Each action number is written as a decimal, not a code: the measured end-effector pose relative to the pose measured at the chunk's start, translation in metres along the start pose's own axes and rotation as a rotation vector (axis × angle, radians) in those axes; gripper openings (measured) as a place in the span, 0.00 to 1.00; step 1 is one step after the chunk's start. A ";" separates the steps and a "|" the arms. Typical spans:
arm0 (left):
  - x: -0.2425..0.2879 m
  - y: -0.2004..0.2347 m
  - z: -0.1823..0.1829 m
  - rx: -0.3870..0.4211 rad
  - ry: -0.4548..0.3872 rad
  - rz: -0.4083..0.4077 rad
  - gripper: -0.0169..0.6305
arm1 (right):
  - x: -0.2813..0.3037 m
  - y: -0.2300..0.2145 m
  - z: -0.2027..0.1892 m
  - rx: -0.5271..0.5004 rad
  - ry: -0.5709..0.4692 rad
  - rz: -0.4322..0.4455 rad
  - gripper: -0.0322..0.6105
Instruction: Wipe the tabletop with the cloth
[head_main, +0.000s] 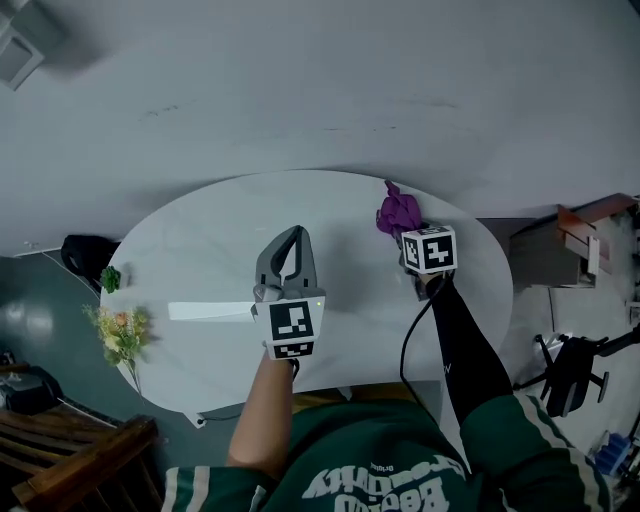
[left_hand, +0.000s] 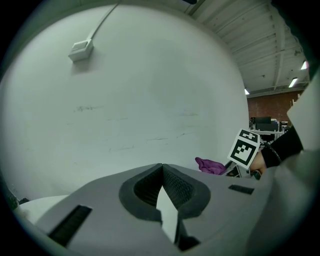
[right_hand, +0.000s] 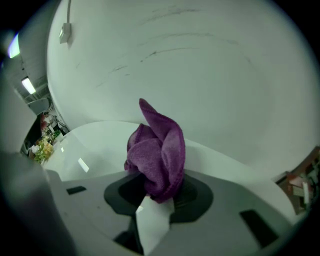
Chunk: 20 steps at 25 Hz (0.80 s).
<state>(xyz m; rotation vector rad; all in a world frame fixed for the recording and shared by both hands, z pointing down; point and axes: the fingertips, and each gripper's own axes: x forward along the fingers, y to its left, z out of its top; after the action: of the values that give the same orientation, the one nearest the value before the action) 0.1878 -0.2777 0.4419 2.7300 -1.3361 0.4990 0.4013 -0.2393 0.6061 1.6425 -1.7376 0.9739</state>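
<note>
A: Quick, the right tool (right_hand: 159, 195)?
B: Jaws clamped on the cloth (right_hand: 158, 150). It's purple and bunched up, w/ most of it sticking out fwd past the tips.
A: Where's that on the bench (head_main: 200, 250)?
B: Far-right part, near the rim by the wall (head_main: 300, 90). In the head view the right tool (head_main: 403, 232) points away from the person, cloth (head_main: 397, 211) just beyond it. Can't tell if the cloth touches the top.
A: And the left tool (left_hand: 162, 169)?
B: Jaws together, tips meeting, nothing btwn them.
A: Position?
B: Head view puts the left tool (head_main: 290, 238) over mid-bench, also pointing fwd, well apart from the cloth and to its left. In the left gripper view the cloth (left_hand: 210, 165) shows off to the right, w/ the right tool just beside it.
A: Anything else?
B: Small bunch of flowers (head_main: 121, 330) at the left rim, and a little green thing (head_main: 110, 278) near them, by the rim too. Both well apart from the tools. Bench is white, oval.
</note>
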 end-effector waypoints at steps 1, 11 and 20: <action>0.003 -0.010 0.002 0.008 -0.001 -0.010 0.03 | -0.006 -0.015 -0.004 0.008 -0.001 -0.014 0.25; 0.015 -0.086 0.012 0.065 0.004 -0.076 0.03 | -0.059 -0.130 -0.045 0.081 -0.007 -0.147 0.25; -0.009 -0.071 0.007 0.083 0.023 -0.034 0.03 | -0.083 -0.175 -0.059 0.130 -0.016 -0.264 0.25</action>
<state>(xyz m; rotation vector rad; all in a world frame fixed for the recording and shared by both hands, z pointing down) 0.2397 -0.2276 0.4382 2.7982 -1.2903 0.5936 0.5786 -0.1407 0.5966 1.9087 -1.4461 0.9653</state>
